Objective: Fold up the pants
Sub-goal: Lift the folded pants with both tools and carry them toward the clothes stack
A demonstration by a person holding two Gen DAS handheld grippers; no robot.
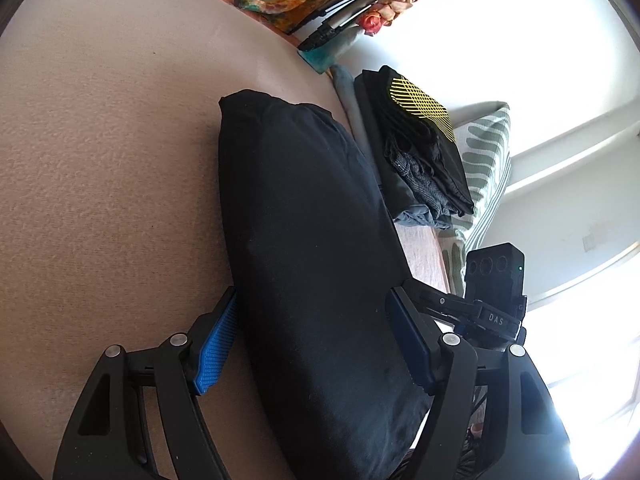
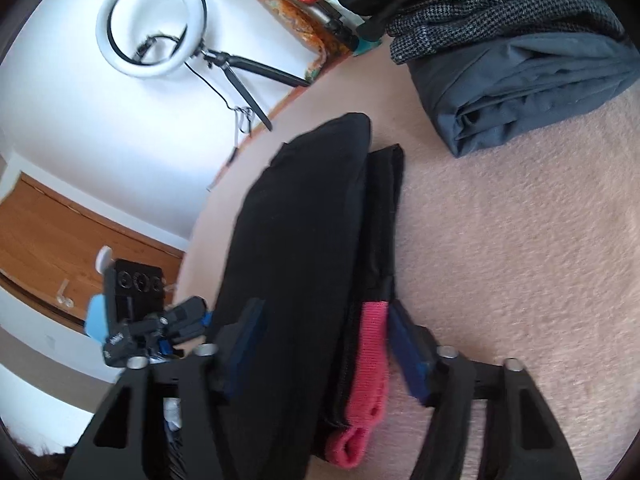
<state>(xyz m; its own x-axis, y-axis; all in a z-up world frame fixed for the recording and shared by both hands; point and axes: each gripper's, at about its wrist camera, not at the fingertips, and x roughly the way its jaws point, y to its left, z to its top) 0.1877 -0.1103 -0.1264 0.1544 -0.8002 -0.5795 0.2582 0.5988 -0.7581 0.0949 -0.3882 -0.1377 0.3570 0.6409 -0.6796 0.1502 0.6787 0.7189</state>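
Observation:
The folded black pants (image 1: 316, 240) lie lengthwise on the pinkish bed cover (image 1: 100, 160). My left gripper (image 1: 316, 332) straddles their near end. It stands open: its left pad (image 1: 216, 344) shows its bare blue face beside the cloth, and the right pad (image 1: 408, 336) rests over the pants' edge. In the right wrist view the black pants (image 2: 296, 260) show a pink-red waistband (image 2: 370, 364) at their near right side. My right gripper (image 2: 320, 340) is shut on this end, one pad against the black cloth and the other against the waistband.
A stack of folded clothes (image 1: 420, 152) sits beyond the pants, by a green-patterned pillow (image 1: 488, 152); the stack of folded clothes (image 2: 520, 64) also shows in the right wrist view. A ring light on a tripod (image 2: 152, 20) stands past the bed's edge. Bare bed cover (image 2: 520, 260) spreads to the right.

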